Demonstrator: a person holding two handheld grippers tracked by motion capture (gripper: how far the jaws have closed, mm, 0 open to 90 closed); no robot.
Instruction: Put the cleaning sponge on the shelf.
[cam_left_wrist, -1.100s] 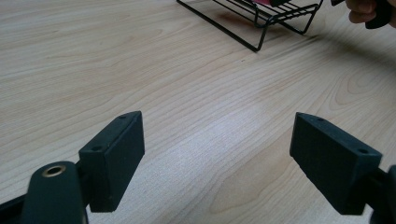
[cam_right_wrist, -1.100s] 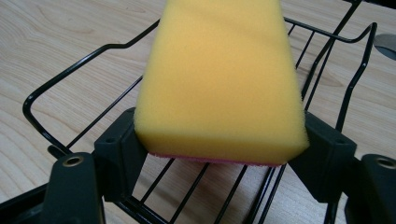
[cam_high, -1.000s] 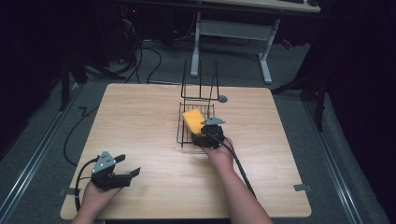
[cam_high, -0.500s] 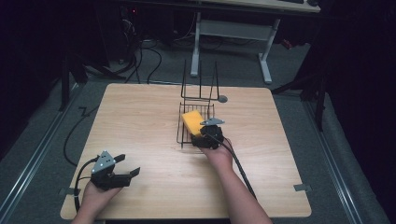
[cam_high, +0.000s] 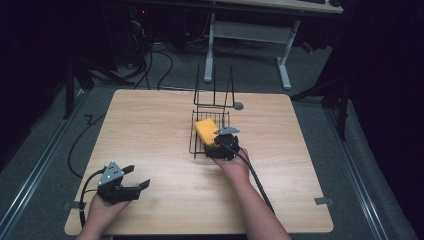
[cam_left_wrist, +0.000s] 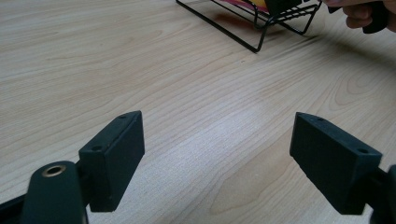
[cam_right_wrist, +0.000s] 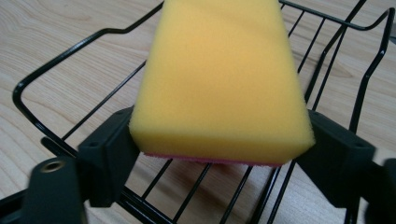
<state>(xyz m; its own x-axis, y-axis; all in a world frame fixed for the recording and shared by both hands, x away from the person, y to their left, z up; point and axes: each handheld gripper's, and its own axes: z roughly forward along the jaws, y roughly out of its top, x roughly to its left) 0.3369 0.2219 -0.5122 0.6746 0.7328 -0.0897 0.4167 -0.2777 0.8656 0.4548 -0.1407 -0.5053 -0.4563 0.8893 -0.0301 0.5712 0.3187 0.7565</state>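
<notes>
A: Starting left of the wire rack, what's there?

B: The left gripper, well apart from the rack, near the table's front corner on that side. Its jaws stand wide with nothing between them; its own view looks over bare wood toward the rack's near edge.

A: And at the rack itself?

B: The yellow sponge sits inside it, over the wire floor. The right gripper is at the rack's front edge, its jaws on either side of the sponge's near end. In the right gripper view both pads press against the foam, so I read it as a hold.

A: Which step is this?

B: I'd judge it's the moment at the rack with the sponge in hand, either just lowered in or about to be lifted out. I can't tell which. If placing, the next move calls for the jaws to spread and back straight off toward the front edge without snagging wires. If removing, a clean lift over the rim.

A: Anything unclear?

B: Whether the sponge's pink underside rests on the wires or hangs just above. Its far end is cut off, and the small grey thing just right of the rack's upright back is too small to name.
</notes>
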